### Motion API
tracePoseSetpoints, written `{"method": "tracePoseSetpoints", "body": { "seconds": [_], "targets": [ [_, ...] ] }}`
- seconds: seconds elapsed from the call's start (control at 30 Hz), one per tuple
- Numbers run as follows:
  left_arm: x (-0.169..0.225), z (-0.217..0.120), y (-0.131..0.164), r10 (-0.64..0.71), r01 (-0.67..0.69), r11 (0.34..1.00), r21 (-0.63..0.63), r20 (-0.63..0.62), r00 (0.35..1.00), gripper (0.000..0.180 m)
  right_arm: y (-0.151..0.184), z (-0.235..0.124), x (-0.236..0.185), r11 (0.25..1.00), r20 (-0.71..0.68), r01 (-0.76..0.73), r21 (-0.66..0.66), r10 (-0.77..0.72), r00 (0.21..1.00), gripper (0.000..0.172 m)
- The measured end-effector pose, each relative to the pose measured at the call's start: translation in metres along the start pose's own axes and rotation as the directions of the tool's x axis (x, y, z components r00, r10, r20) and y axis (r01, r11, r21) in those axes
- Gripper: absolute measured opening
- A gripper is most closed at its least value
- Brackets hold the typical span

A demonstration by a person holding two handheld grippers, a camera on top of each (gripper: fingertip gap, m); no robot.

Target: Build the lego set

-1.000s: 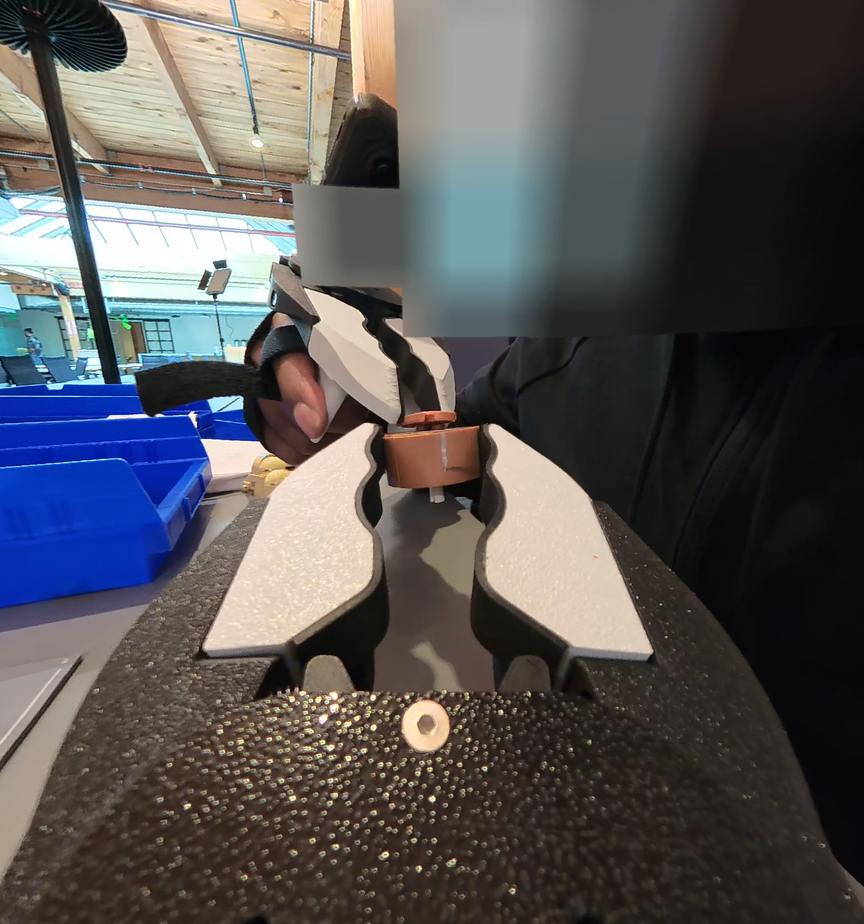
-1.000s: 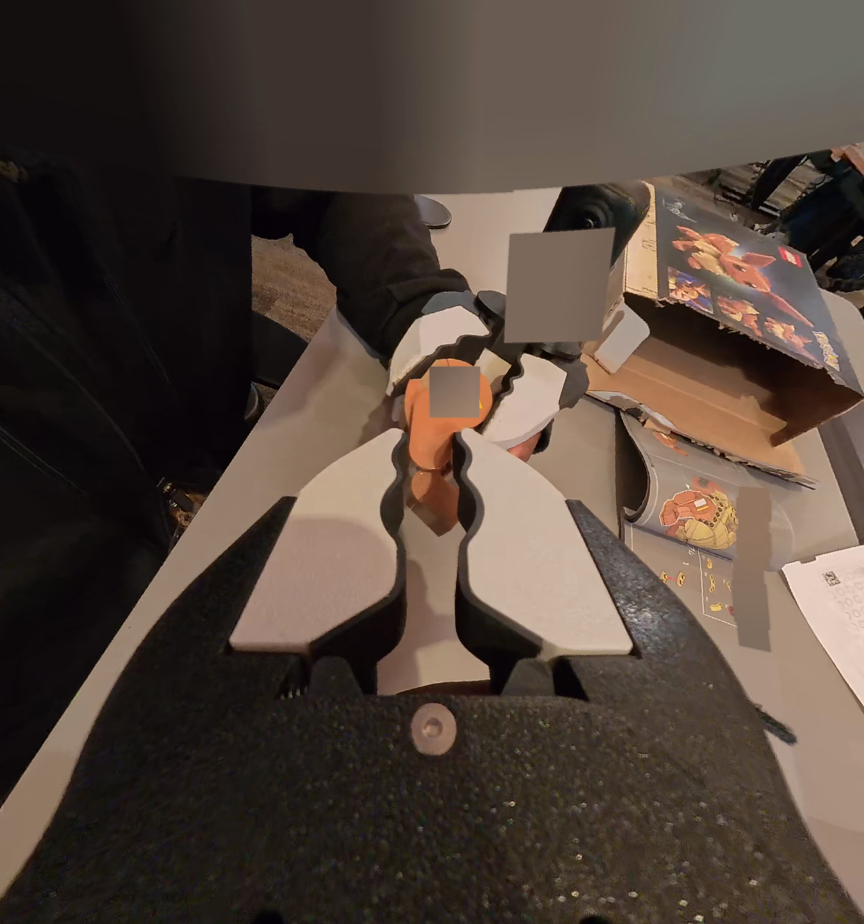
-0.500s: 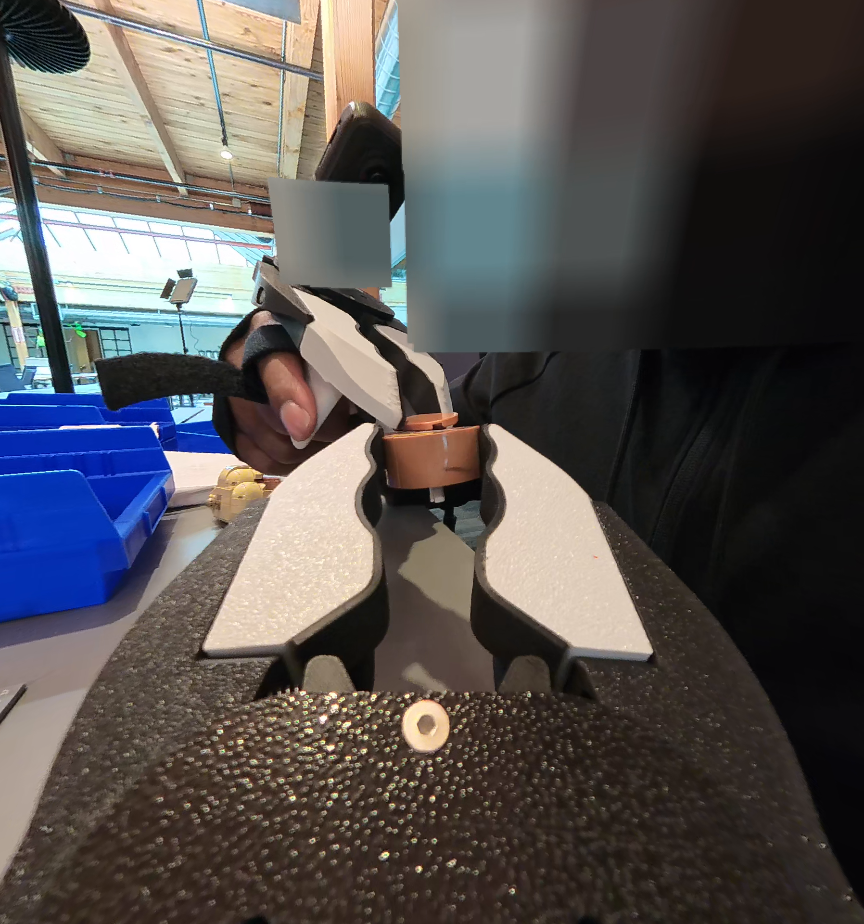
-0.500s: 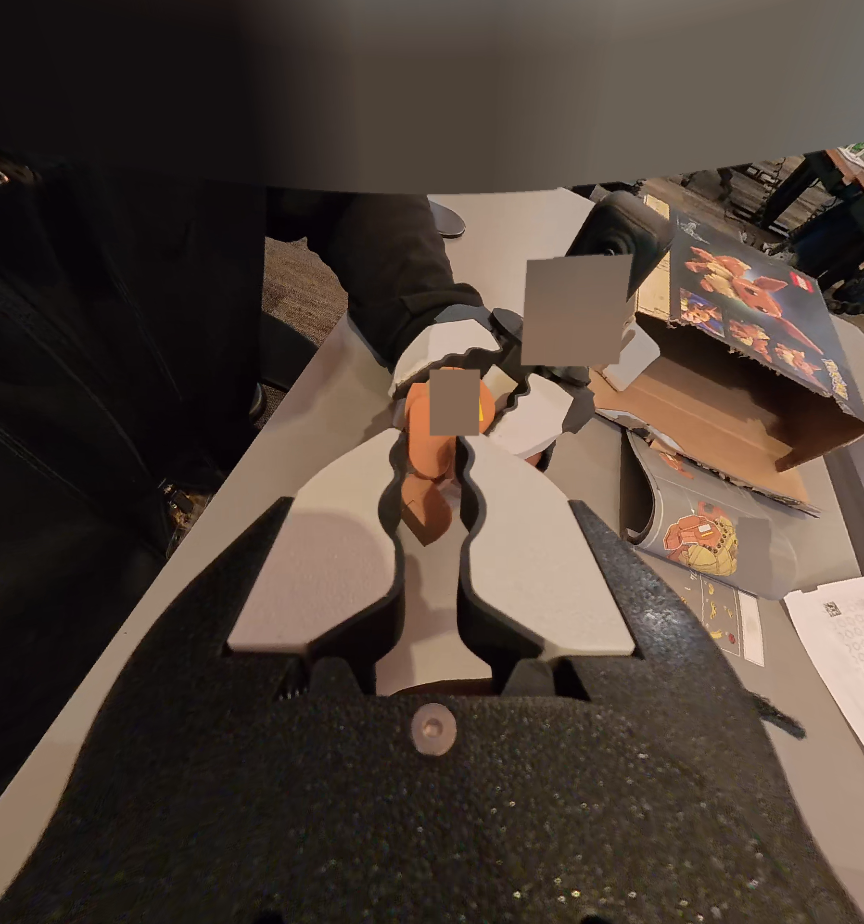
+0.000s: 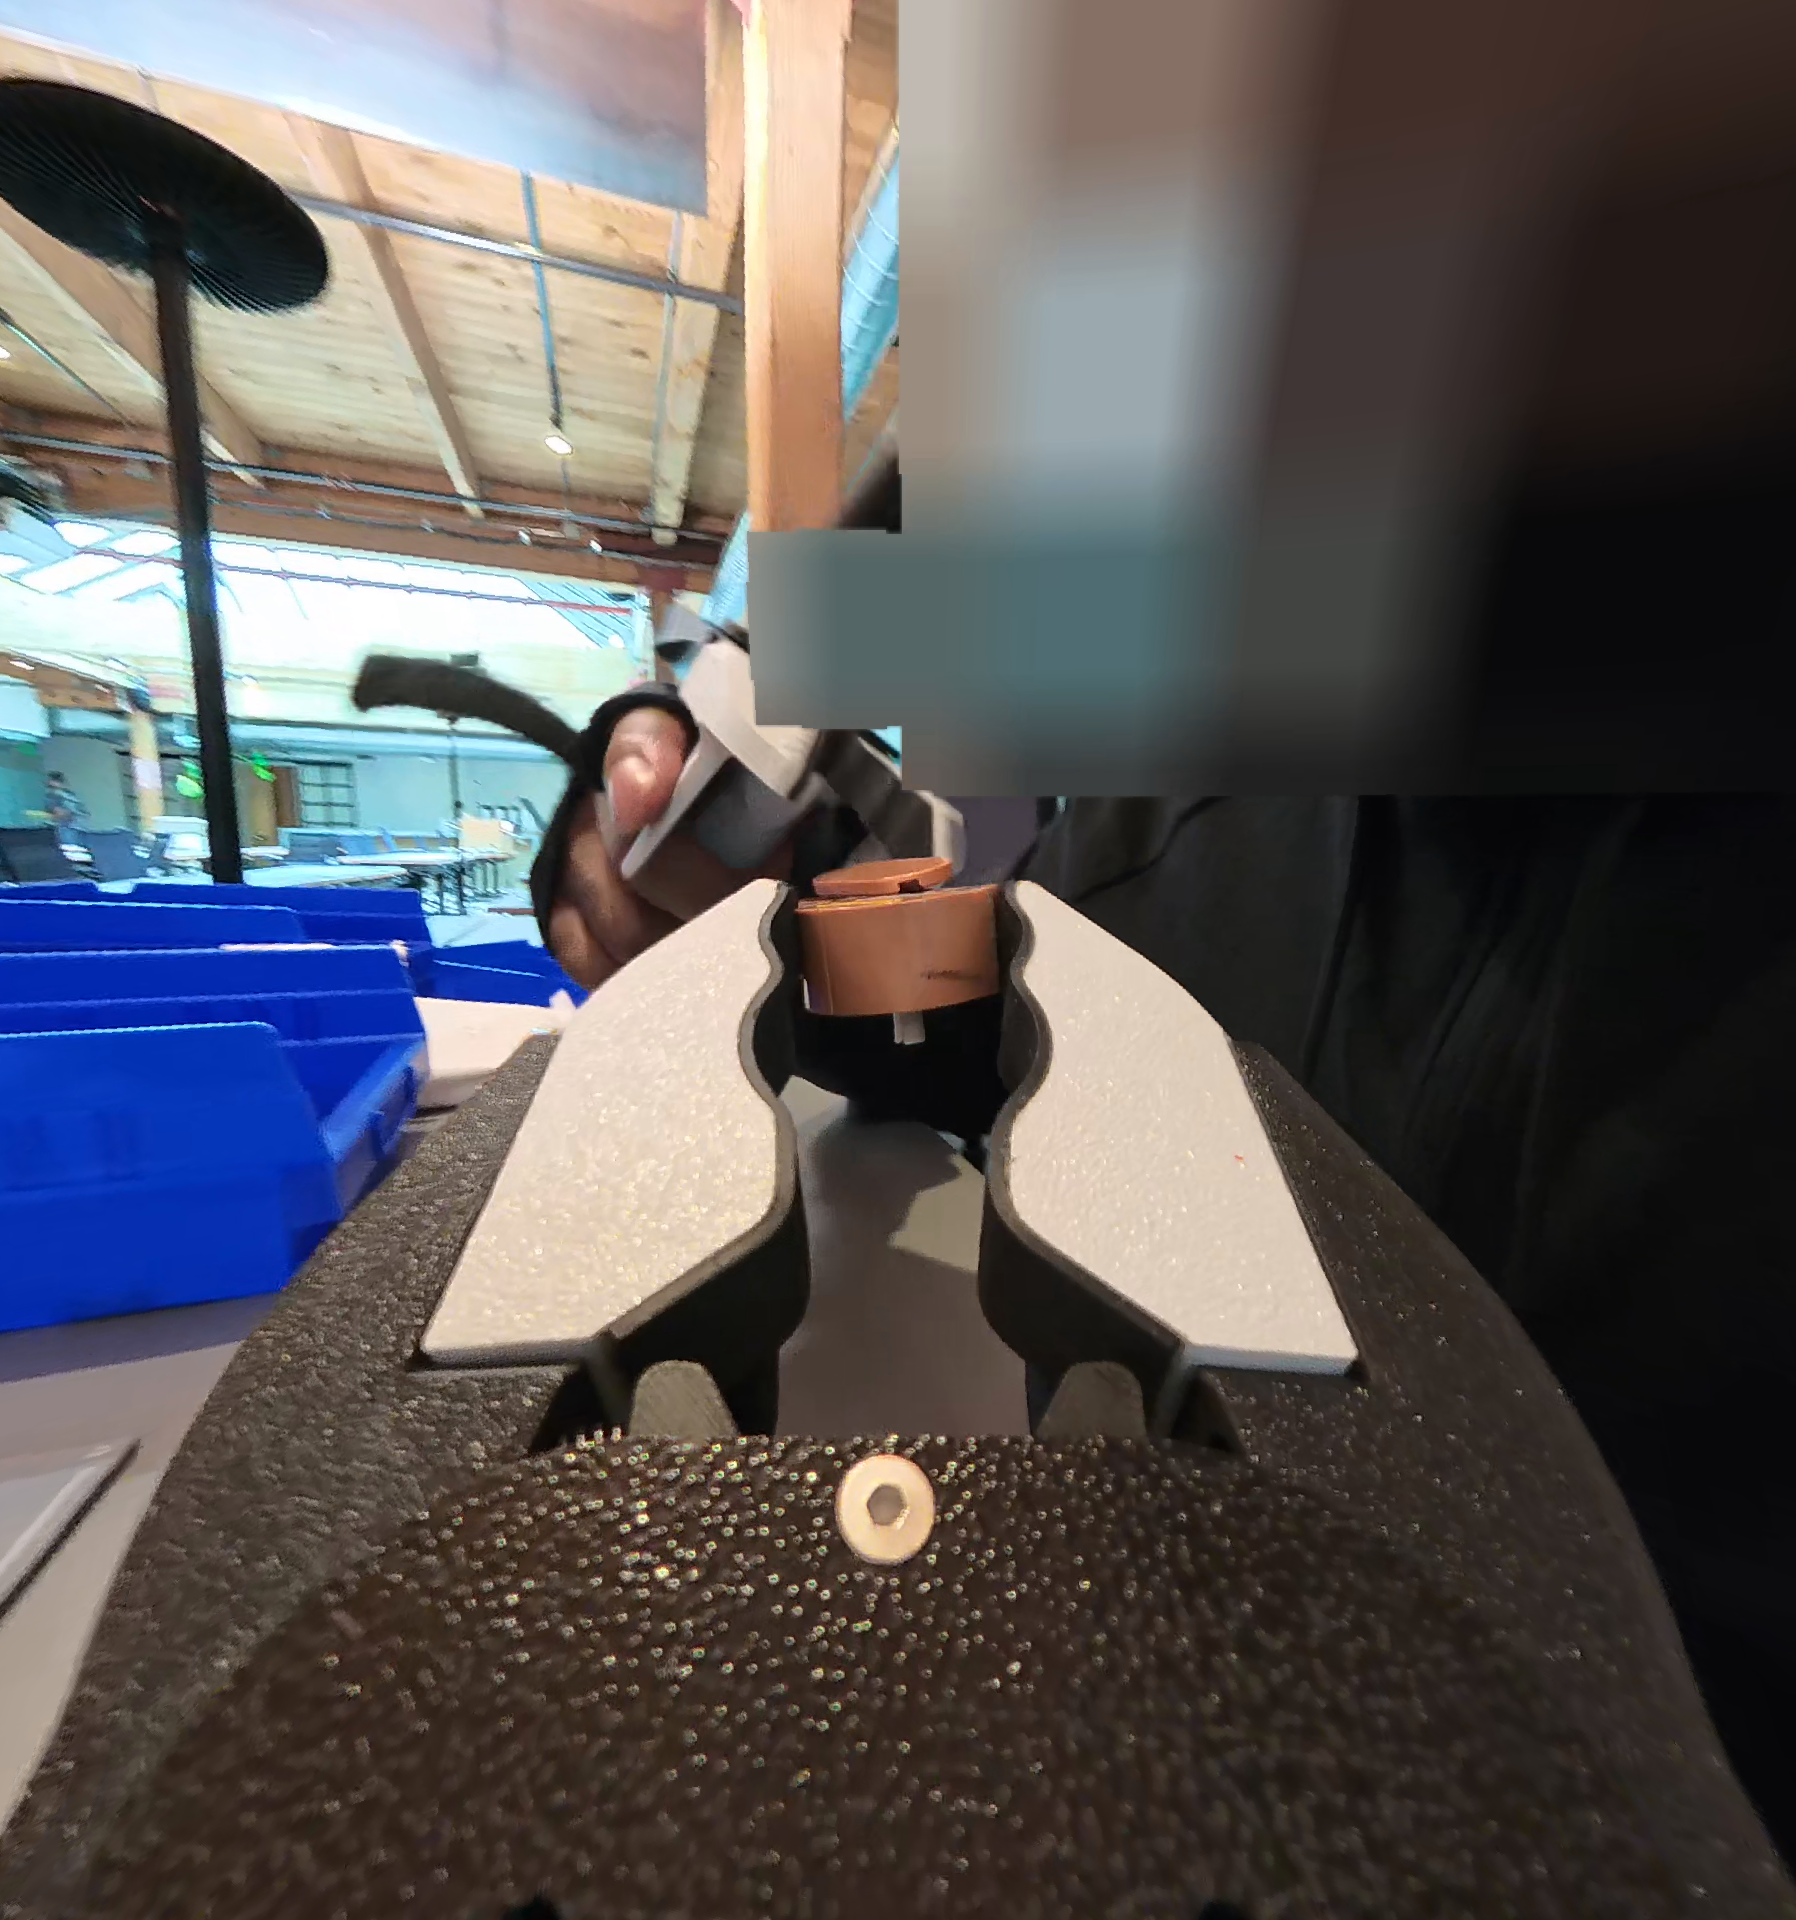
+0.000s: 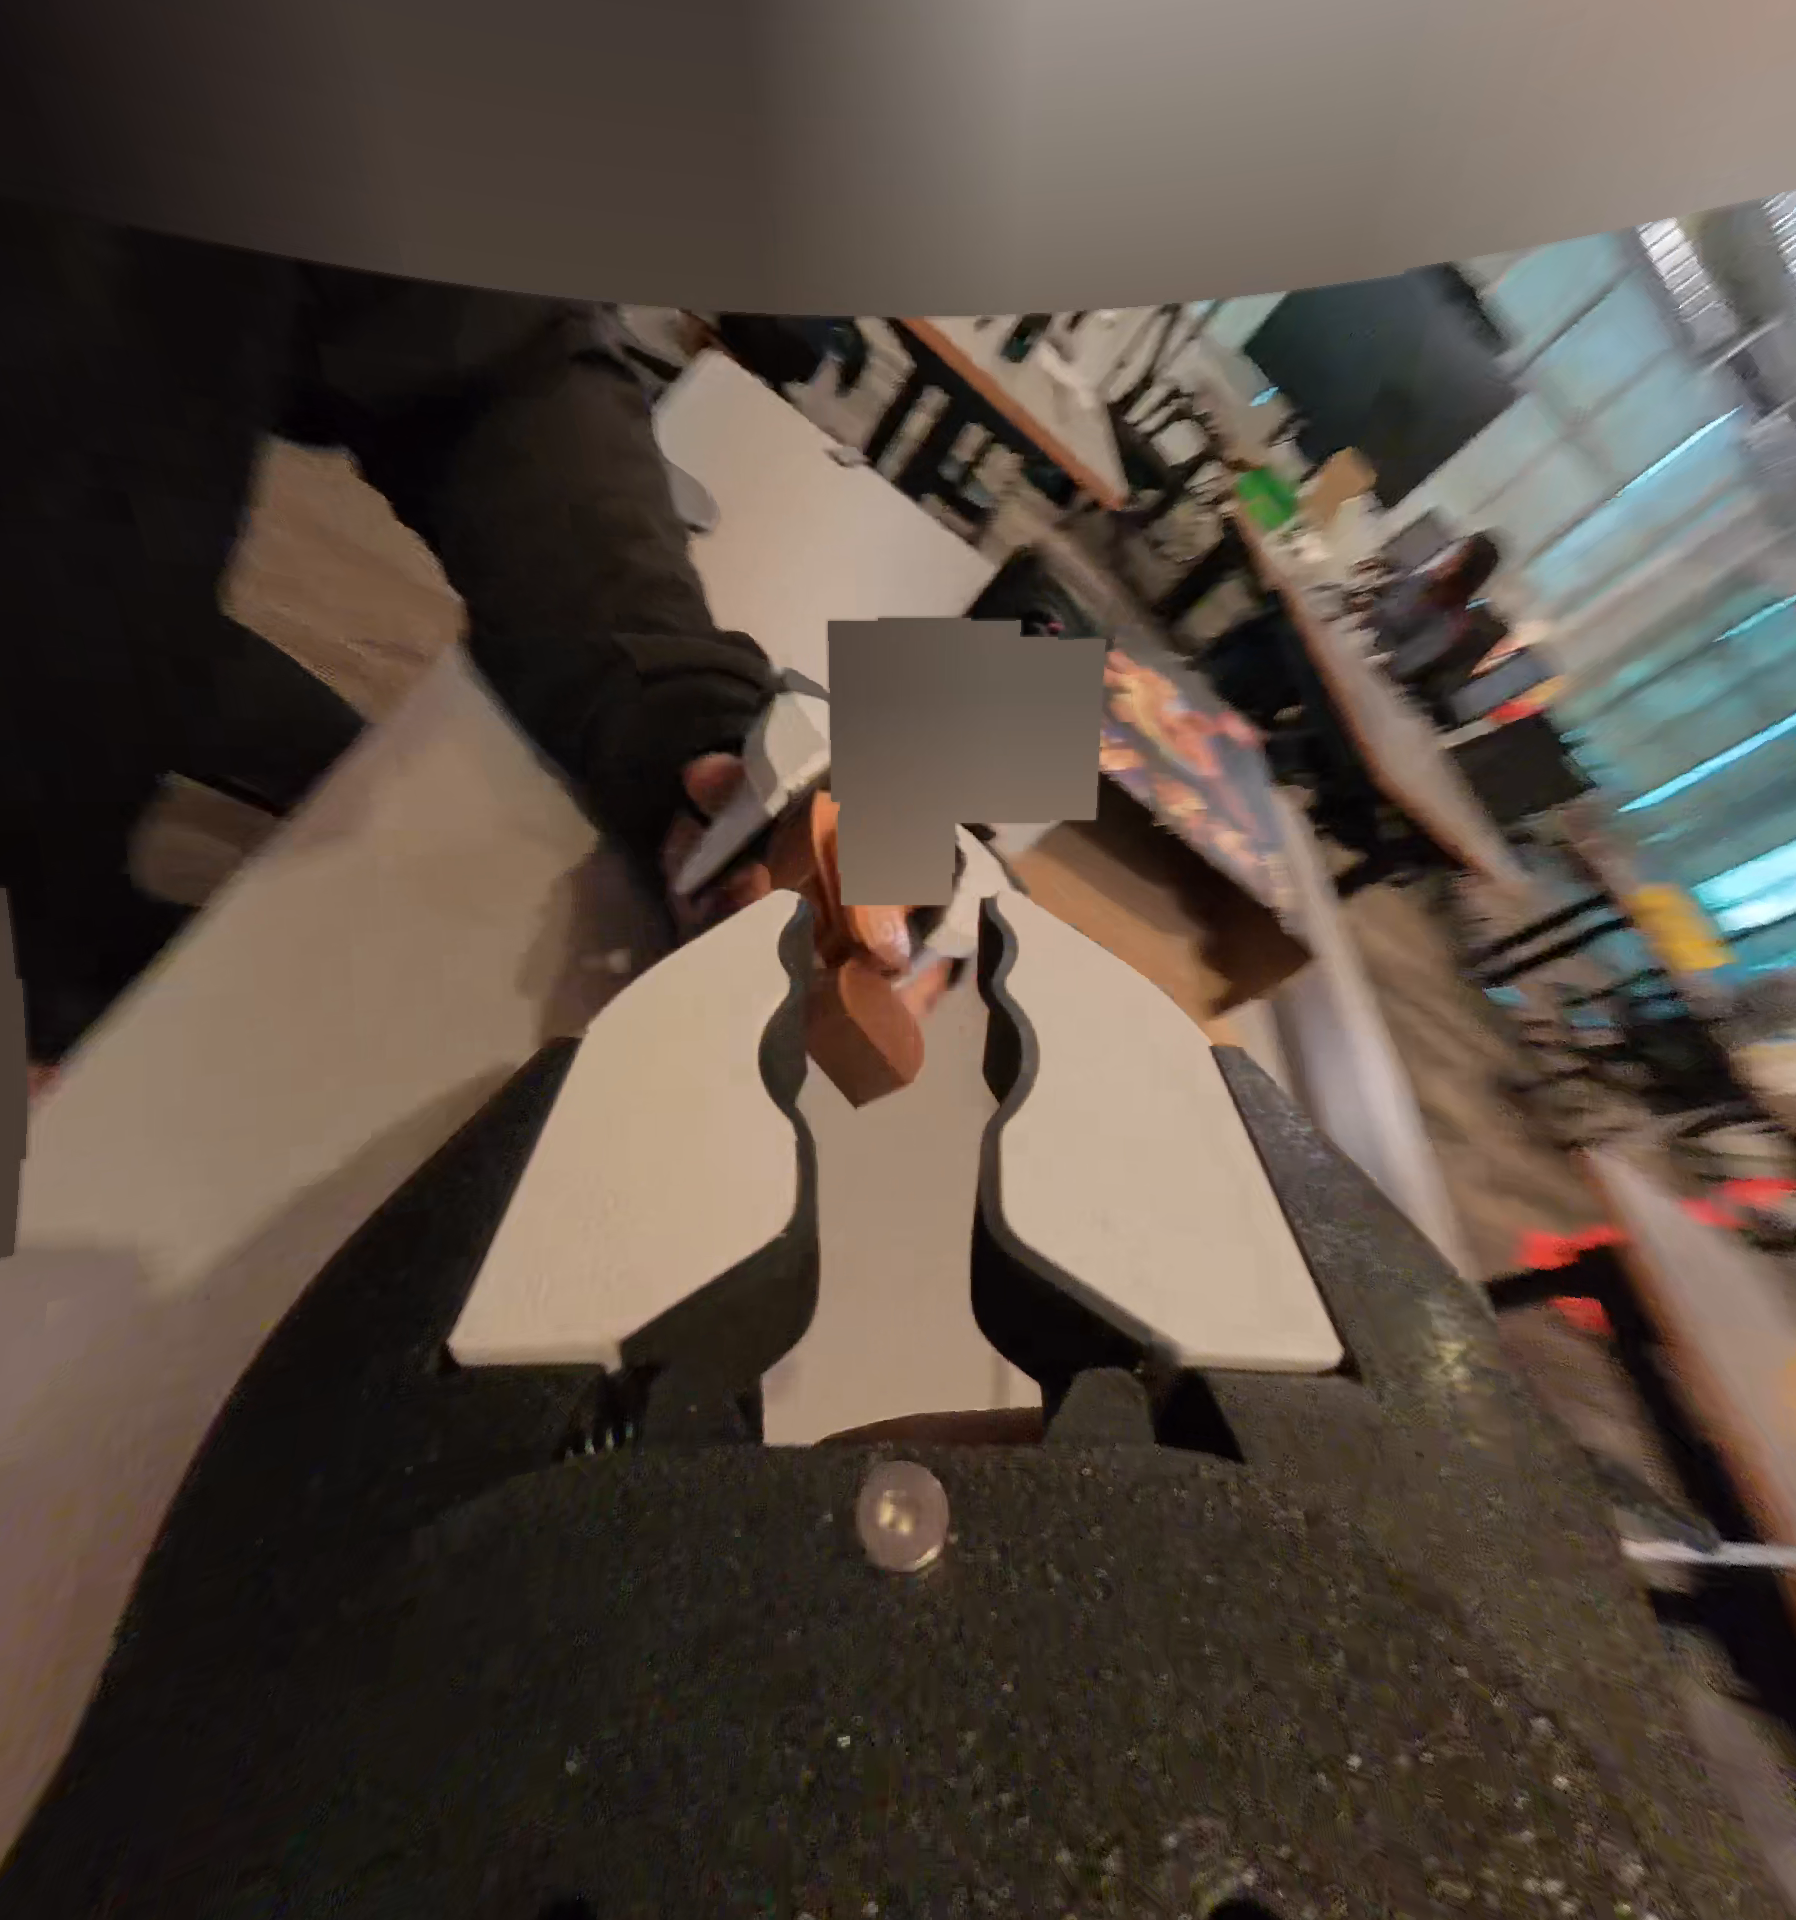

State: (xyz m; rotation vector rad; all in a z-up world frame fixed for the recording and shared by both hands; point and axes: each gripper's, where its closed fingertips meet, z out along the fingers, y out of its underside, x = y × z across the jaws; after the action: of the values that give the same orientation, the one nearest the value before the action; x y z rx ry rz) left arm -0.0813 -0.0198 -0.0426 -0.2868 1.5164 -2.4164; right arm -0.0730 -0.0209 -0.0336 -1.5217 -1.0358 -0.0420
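Note:
My left gripper is shut on a brown round brick piece, with both pads pressed on its sides and a thin round plate on top of it. In the right wrist view the same orange-brown piece reaches in between my right gripper's fingers. It lies against the left finger, and a clear gap separates it from the right finger, so my right gripper is open. The right gripper also shows blurred in the left wrist view, just above and behind the piece. A patch hides part of the piece.
Blue bins stand at the left on the grey table. A black pole with a round top rises behind them. An open cardboard box with a printed lid lies beyond the grippers. A person in dark clothes is close behind. Both grippers' tips are close together, under 4 cm apart.
My right gripper's jaws have widened and let go of the orange-brown piece, and its view has swung and blurred. My left gripper has kept its hold on the piece.

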Motion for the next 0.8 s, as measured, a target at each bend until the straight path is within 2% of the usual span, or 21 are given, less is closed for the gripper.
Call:
{"method": "tracePoseSetpoints", "body": {
  "seconds": [0.07, 0.13, 0.23, 0.33, 0.5, 0.8],
  "targets": [
    [-0.004, -0.002, -0.004, 0.005, -0.006, 1.0, 0.015, 0.023, 1.0, 0.035, 0.005, -0.001, 0.003, 0.989, -0.082, 0.143, -0.035, -0.145, 0.986, 0.029],
    [-0.007, -0.005, -0.007, 0.003, -0.004, 1.0, 0.03, 0.042, 0.999, 0.035, 0.006, -0.001, 0.004, 0.975, -0.13, 0.217, -0.05, -0.222, 0.966, 0.031],
    [-0.011, -0.007, -0.009, 0.003, -0.005, 0.999, 0.04, 0.06, 0.998, 0.035, 0.002, 0.0, 0.004, 0.966, -0.154, 0.253, -0.05, -0.258, 0.954, 0.034],
    [-0.011, -0.007, -0.009, 0.004, -0.006, 0.999, 0.039, 0.063, 0.998, 0.035, 0.009, 0.004, 0.007, 0.933, -0.189, 0.335, -0.131, -0.355, 0.916, 0.039],
    [-0.011, -0.006, -0.007, -0.002, 0.0, 1.0, 0.029, 0.06, 0.998, 0.035, 0.013, 0.013, 0.001, 0.894, -0.185, 0.408, -0.186, -0.44, 0.879, 0.045],
    [-0.012, -0.006, -0.005, -0.013, 0.012, 1.0, 0.023, 0.061, 0.998, 0.035, 0.016, 0.02, 0.004, 0.818, -0.237, 0.511, -0.263, -0.568, 0.788, 0.037]
  ]
}}
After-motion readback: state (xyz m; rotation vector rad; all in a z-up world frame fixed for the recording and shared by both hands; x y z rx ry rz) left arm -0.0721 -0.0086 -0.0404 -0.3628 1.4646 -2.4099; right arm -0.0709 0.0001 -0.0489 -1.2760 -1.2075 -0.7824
